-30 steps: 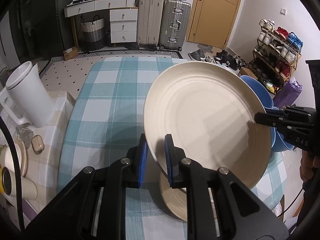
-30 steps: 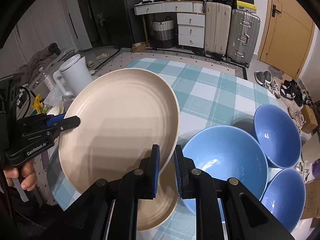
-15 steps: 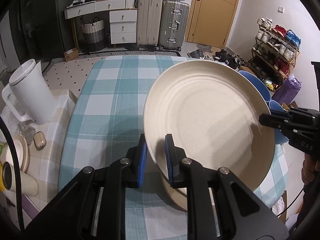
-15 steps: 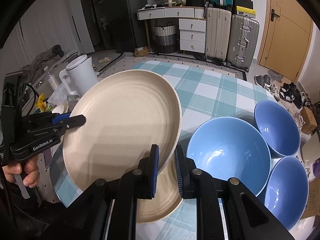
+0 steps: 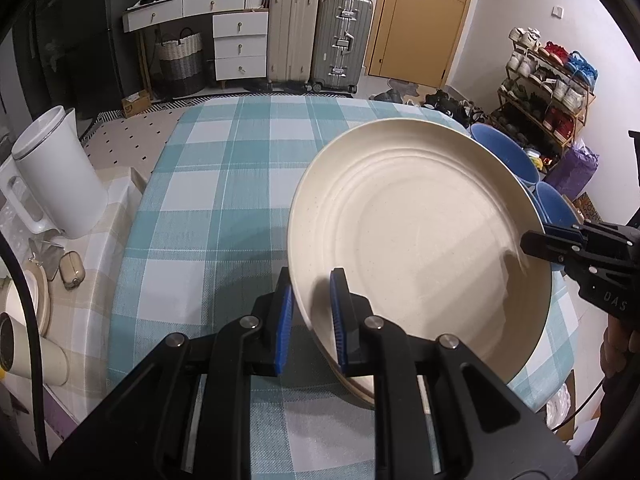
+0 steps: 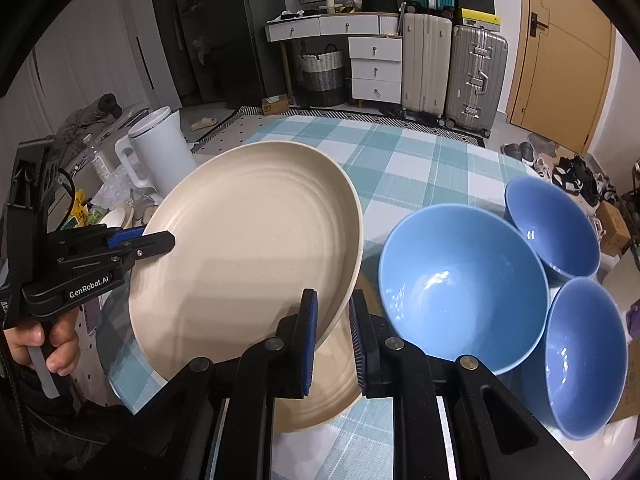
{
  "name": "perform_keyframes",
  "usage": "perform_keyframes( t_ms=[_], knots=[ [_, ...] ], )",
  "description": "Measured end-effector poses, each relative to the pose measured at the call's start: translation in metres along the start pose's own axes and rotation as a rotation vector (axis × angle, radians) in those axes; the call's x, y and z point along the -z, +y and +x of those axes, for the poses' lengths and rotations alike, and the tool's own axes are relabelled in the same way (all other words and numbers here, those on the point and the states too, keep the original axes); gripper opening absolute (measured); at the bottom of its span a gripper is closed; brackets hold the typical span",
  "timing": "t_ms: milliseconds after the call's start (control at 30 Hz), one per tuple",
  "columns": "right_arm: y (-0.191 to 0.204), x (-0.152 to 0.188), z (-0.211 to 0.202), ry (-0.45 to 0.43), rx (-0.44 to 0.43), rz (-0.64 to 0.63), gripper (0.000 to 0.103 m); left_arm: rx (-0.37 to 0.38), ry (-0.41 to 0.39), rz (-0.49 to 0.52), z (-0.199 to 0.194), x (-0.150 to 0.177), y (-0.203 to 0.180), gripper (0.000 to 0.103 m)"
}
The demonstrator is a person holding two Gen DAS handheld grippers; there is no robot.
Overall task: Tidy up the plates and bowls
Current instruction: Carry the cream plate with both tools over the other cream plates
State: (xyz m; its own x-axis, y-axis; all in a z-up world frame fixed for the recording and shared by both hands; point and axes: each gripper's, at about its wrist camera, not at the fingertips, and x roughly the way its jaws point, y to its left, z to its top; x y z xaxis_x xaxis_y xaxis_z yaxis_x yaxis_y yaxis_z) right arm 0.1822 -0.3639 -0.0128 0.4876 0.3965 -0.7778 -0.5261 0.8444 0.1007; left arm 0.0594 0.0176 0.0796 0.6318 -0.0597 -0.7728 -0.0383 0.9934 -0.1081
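At the left of the right wrist view, your left tongs (image 6: 160, 240) are clamped on the left rim of the cream plate (image 6: 248, 252); your right tongs (image 6: 332, 324) are clamped on its opposite rim. The plate hangs tilted just above a second cream plate (image 6: 320, 396) lying on the checked counter (image 6: 420, 160), so judge the stacking step as nearly complete but not released. To the right, three blue bowls (image 6: 460, 284) stand side by side, unnested; nesting them probably remains.
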Motion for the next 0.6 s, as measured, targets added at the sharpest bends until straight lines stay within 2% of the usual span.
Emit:
perform_keyframes(
  t_ms=[600],
  knots=[
    [-0.008,0.043,0.029,0.051,0.018,0.086,0.017,-0.026,0.057,0.069,0.045,0.019,-0.010,0.013]
  ],
)
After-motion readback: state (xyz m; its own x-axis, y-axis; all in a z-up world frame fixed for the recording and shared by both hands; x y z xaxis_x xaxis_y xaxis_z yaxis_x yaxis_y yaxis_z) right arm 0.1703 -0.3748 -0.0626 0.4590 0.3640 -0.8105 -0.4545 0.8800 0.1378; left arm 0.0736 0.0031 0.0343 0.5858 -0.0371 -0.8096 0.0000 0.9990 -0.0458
